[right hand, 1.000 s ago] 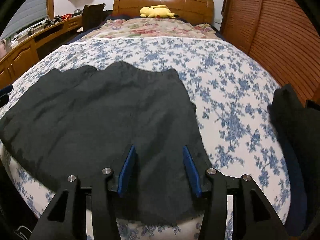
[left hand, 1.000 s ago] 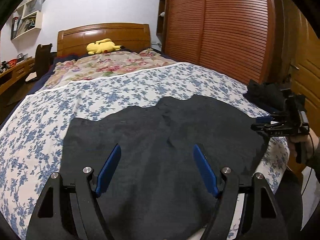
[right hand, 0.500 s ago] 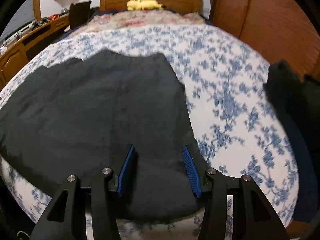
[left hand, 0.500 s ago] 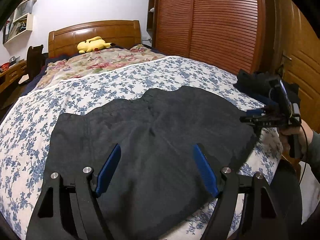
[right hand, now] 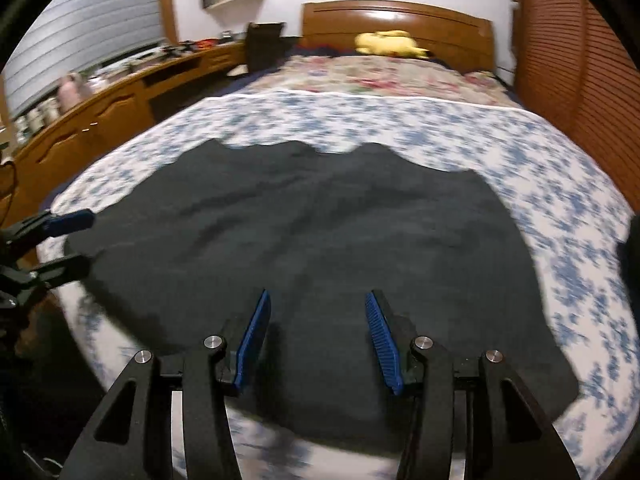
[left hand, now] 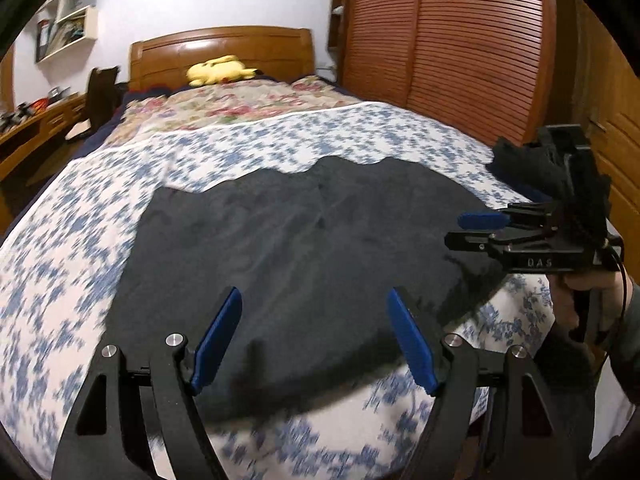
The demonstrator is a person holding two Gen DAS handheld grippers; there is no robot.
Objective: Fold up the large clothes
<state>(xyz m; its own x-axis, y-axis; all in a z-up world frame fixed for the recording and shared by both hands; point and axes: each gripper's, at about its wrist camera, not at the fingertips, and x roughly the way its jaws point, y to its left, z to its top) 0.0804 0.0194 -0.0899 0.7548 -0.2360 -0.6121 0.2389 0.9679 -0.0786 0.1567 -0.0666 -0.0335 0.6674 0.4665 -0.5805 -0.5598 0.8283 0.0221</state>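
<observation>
A large dark garment lies spread flat on the blue-flowered bed cover; it also shows in the right wrist view. My left gripper is open and empty above the garment's near edge. My right gripper is open and empty above the near edge too. The right gripper also shows at the right of the left wrist view, over the garment's right corner. The left gripper shows at the left of the right wrist view, beside the garment's left corner.
A second dark garment lies at the bed's right edge. A yellow plush toy sits by the wooden headboard. A slatted wardrobe stands on the right. A wooden desk runs along the left.
Both grippers have swung their view back to the left across the bed. Both stay open and empty. The garment has not moved.
</observation>
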